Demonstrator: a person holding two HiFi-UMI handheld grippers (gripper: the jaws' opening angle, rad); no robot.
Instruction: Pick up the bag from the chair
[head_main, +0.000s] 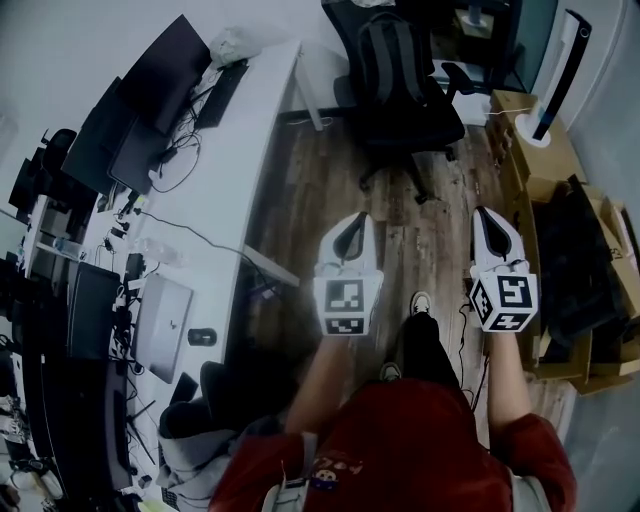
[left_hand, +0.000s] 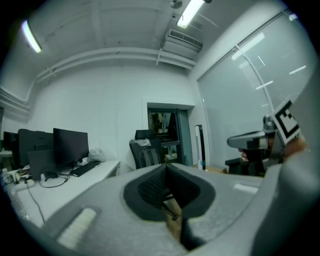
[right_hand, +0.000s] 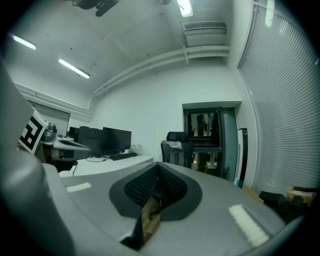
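Nothing's been grabbed yet. The bag (head_main: 392, 55) is seen sitting on the chair (head_main: 425, 120) at the far end, well apart from both tools. The left gripper (head_main: 351, 225) and right gripper (head_main: 488, 218) are kept pressed together, empty. Approach, grip and lift are all left.

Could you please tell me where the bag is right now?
In the head view, the bag sits on the black chair at top centre, just right of the white desk.

Two grippers (head_main: 352, 225) (head_main: 490, 218), one backpack (head_main: 390, 55), one laptop (head_main: 165, 325), one mouse (head_main: 201, 337).
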